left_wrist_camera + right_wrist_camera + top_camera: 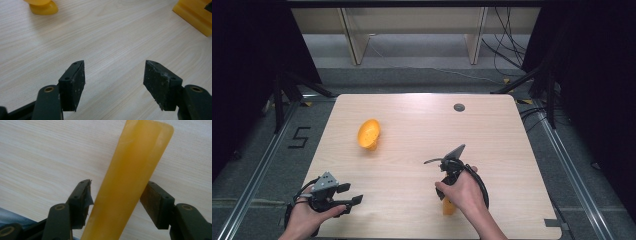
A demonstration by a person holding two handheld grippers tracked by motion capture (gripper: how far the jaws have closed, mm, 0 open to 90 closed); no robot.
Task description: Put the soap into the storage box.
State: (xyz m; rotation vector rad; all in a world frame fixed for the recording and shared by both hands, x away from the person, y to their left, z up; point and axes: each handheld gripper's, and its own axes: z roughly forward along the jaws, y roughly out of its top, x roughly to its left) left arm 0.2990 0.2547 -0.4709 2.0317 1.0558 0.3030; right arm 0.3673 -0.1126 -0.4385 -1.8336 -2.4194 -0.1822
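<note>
Jaws of the right gripper (pixel 116 195) stand apart around a long yellow bar (pixel 130 182), which runs up between them and lies on the table (pixel 37 157). A gap shows on the left pad's side; the right pad is at the bar's edge, and contact there cannot be settled, so the bar looks released rather than clamped. From the high view, the right gripper (pixel 451 169) sits at the near right of the table (pixel 412 115), the hand behind it, with an end of the bar (pixel 448 206) showing below the hand.

The left gripper (pixel 113 82) is open with nothing between its pads, held low over bare wood at the near left corner (pixel 343 195). An orange bowl-like piece (pixel 369 133) lies tipped on its side toward the far left, well apart from both grippers; its base (pixel 42 7) shows ahead of the left gripper, and a yellow block edge (pixel 195 17) at the far right of that view.

Judged from this, the step in hand is either setting the bar down or lining up to take it. A grasp would call for squaring the pads on the bar's flat sides before closing.
</note>
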